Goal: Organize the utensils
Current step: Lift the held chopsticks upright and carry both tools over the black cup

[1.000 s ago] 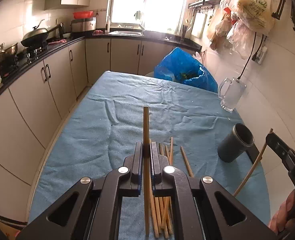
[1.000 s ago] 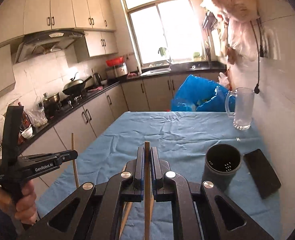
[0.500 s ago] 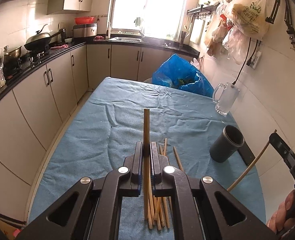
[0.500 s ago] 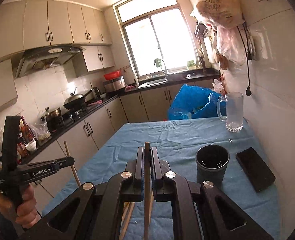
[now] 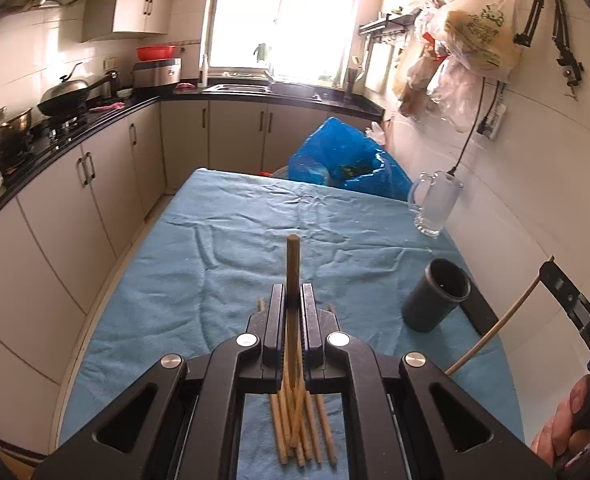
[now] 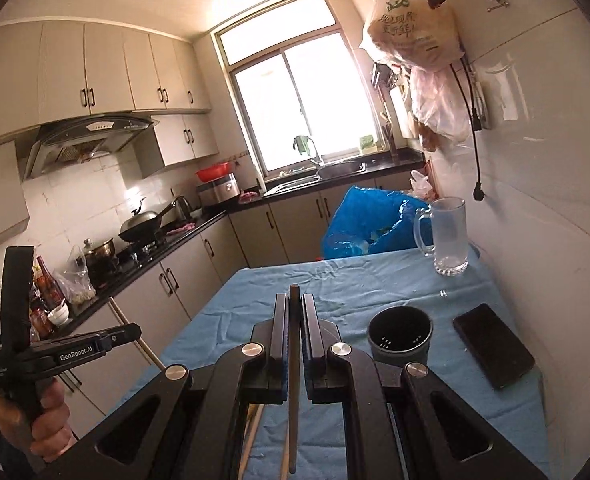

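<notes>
My left gripper is shut on a wooden chopstick that sticks up past its fingertips. Below it several loose chopsticks lie bundled on the blue tablecloth. My right gripper is shut on another chopstick, held above the table's near end. A dark grey utensil cup stands upright and looks empty, to the right of both grippers; it shows again as the cup in the right wrist view. The right gripper with its chopstick shows at the left view's right edge.
A black phone lies right of the cup. A glass mug and a blue plastic bag sit at the table's far end. Kitchen cabinets and a stove line the left side; a white wall runs along the right.
Both grippers have risen a little with their chopsticks. The loose chopsticks and cup now sit lower and farther in both views.
</notes>
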Available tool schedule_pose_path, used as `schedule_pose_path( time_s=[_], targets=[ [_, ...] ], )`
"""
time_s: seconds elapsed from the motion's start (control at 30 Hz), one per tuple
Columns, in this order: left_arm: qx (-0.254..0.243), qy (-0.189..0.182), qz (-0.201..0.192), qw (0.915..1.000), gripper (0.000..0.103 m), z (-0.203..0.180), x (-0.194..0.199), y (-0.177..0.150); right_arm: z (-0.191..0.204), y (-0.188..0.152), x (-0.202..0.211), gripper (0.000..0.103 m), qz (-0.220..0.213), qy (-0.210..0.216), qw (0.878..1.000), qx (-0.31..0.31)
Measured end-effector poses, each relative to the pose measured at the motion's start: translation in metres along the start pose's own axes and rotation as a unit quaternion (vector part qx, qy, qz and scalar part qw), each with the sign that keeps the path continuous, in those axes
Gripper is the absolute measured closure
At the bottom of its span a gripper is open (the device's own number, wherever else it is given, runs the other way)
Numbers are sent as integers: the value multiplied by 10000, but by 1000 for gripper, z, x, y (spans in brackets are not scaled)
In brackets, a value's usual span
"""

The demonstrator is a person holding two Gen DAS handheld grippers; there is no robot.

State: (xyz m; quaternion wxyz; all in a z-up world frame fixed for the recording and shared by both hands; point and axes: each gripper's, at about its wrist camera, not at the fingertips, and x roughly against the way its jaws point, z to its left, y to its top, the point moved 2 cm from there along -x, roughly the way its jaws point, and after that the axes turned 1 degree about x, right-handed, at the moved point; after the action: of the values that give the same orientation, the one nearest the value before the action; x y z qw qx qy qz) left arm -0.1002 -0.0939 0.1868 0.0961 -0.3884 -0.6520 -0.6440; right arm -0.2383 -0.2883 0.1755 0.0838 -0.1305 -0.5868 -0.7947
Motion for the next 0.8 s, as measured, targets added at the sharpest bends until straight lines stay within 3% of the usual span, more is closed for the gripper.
schedule_pose_path(
  time_s=[0.4, 0.8],
  targets=[
    [-484, -490, 157, 9975, 97, -53, -14, 32, -31, 43, 15, 97, -352, -242, 9988, -250],
    [-753, -923, -40, 9929, 97, -113, -16, 92, -57, 103, 15, 97, -744, -525, 9954, -309]
  ],
)
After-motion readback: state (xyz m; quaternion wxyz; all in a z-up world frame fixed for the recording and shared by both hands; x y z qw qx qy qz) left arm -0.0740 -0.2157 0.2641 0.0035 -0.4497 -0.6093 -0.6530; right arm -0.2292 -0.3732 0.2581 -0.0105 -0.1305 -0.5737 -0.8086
